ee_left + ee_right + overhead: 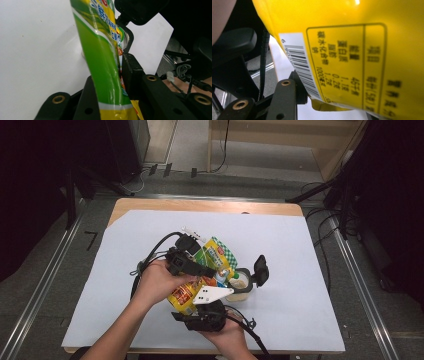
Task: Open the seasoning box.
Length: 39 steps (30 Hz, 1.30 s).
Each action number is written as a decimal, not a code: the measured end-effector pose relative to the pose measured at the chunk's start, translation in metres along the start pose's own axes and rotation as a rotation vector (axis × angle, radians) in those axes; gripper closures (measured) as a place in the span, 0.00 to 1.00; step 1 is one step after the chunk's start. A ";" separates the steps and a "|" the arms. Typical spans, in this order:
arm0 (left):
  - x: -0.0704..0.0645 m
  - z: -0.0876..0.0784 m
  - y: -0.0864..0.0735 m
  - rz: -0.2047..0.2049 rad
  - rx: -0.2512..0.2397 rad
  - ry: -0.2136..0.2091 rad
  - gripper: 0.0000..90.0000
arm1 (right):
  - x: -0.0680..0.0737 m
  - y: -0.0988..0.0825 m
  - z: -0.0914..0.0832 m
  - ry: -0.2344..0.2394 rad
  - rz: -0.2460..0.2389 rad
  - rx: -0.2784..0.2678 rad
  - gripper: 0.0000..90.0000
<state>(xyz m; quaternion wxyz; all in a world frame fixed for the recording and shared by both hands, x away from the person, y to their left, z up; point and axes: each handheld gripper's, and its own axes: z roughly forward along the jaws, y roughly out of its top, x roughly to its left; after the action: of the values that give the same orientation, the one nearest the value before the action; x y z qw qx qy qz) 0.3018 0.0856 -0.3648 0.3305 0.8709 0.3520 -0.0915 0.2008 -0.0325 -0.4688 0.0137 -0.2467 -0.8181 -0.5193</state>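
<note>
In the high view, nearest the camera, the right gripper (206, 316) was held low at the table's near edge, its grey plate pointing toward a small open container (241, 284) with a black flip lid. A yellow-and-green pouch (200, 270) was seen spanning between the two grippers — its yellow lower end at the right gripper, its green upper part at the left gripper (192, 265), above a white sheet (300, 270).

In the left gripper view, the green band of the pouch (102, 65) was seen clamped edge-on between the two black jaws, which were drawn narrow onto it; the open container lay just beyond the jaw tips.

In the right gripper view, the pouch's yellow back panel (352, 62), with barcode and printed table, was pressed close over the jaws. The bottom seam appeared pinched there, though the far jaw was hidden, so the grip could not be confirmed.

The pouch was judged soft, glossy and slippery — the contents likely to shift when tilted. The flat sealed seams were judged the surest places to be gripped.
</note>
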 end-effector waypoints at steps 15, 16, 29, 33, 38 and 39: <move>0.001 0.008 0.004 -0.037 0.009 -0.029 0.94 | 0.000 -0.001 0.000 -0.061 -0.012 0.010 0.66; 0.002 0.008 0.003 -0.038 0.008 -0.031 0.93 | 0.000 -0.001 0.000 -0.055 -0.005 0.011 0.67; 0.003 0.003 0.002 -0.002 0.026 -0.081 0.84 | -0.005 -0.001 -0.005 0.059 0.049 -0.030 0.72; 0.002 0.001 0.001 0.037 0.027 -0.100 0.81 | -0.005 -0.001 -0.007 0.072 0.041 -0.036 0.72; 0.005 0.002 0.002 0.047 0.044 -0.111 0.82 | -0.005 0.000 -0.009 0.095 0.037 -0.040 0.72; 0.004 0.005 0.002 0.039 0.051 -0.094 0.84 | -0.005 0.000 -0.009 0.102 0.043 -0.036 0.72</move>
<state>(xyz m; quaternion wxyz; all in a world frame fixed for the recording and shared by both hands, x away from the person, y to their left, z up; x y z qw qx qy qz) 0.3067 0.0838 -0.3691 0.3263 0.8805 0.3165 -0.1345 0.2032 -0.0418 -0.4657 0.0620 -0.2376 -0.8014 -0.5455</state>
